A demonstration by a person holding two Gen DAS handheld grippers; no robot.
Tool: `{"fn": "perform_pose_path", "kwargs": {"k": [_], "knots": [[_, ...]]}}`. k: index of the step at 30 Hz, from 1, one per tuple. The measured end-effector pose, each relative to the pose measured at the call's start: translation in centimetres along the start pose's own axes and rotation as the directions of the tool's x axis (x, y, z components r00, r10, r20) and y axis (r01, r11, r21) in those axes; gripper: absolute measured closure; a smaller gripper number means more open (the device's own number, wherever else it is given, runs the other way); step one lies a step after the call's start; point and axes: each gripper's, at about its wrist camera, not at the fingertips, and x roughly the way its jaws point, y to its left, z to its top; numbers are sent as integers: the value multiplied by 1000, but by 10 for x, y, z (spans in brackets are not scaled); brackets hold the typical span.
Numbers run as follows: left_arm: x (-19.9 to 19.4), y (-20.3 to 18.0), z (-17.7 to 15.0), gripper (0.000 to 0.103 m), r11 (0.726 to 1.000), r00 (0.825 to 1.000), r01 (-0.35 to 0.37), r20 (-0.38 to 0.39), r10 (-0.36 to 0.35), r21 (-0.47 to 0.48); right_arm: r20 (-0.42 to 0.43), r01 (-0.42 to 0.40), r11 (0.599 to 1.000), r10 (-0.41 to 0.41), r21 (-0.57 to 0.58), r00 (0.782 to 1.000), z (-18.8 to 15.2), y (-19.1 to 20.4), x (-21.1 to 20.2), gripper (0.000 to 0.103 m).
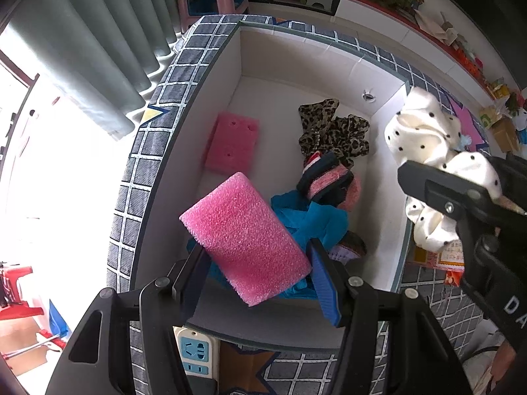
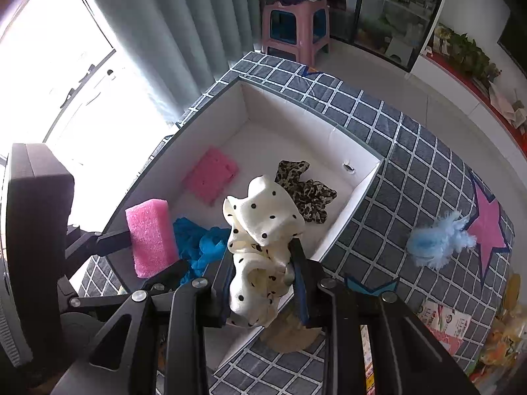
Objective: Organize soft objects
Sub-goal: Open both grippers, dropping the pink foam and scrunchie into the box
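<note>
Left wrist view: over the white box (image 1: 316, 56), the left gripper (image 1: 260, 260) pinches a pink foam block (image 1: 243, 237) across its width; it looks light and springy. Smaller, the spotted cloth (image 2: 263, 217) hangs limp, bunched in the right gripper's (image 2: 263, 273) tight pinch at the box's near edge.

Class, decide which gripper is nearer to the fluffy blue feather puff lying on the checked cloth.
Right. The right gripper, holding the polka-dot cloth, is nearer the feather puff; the left gripper is farther away over the box.

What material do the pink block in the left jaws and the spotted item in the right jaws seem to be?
Pink block: probably foam, matte, with a grainy, bubbly surface. Spotted item: looks like soft cream fabric with black dots, slightly satiny; it gathers in loose folds, perhaps a scrunchie.
</note>
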Motion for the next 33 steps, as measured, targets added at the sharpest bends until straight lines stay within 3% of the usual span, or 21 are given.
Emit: {"fn": "perform_pose_path", "kwargs": {"k": [33], "knots": [[13,1,7,40,1000,1000,-5,-12,5,12,-21,2,1000,-2,-1,1000,10,-3,18,73]]}}
